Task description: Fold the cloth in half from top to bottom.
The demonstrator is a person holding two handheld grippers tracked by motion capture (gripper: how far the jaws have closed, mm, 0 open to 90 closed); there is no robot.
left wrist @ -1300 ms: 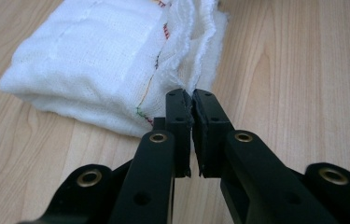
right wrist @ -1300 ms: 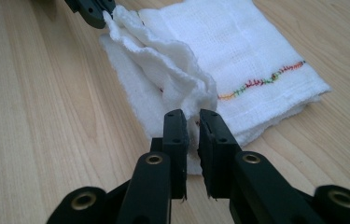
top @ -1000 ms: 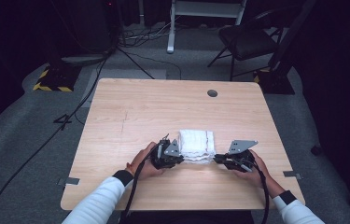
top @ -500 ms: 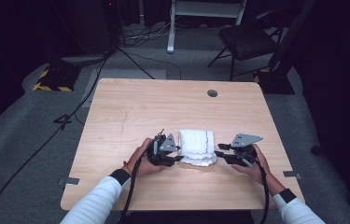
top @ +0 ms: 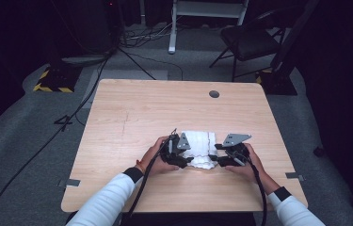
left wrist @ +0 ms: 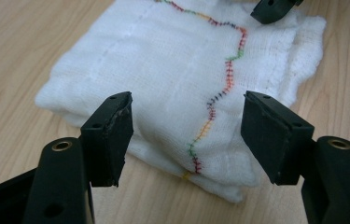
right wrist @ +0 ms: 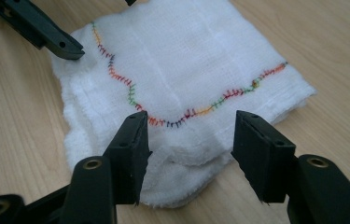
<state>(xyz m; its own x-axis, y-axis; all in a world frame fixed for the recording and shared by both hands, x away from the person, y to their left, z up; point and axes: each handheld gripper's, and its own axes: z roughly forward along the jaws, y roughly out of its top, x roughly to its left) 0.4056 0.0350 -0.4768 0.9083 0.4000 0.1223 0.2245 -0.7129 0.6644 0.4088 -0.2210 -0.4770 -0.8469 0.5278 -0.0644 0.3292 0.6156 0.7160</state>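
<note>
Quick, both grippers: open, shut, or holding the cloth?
Left gripper: open, fingers just spread, off the folded white cloth.
Right gripper: open, fingers just spread, holding nothing, cloth edge lying between them.

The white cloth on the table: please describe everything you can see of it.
The white cloth is a soft, loosely woven gauze, folded into a thick, roughly square pad. A wavy line of many-coloured stitching runs across its top. It lies flat on the wooden table, near the person's edge, between the two grippers. One corner bulges out unevenly.

Light wooden counter (top: 132, 117), round dark hole (top: 214, 94) near far edge; folded white cloth (top: 200, 146) with coloured stitching lying near front edge.
</note>
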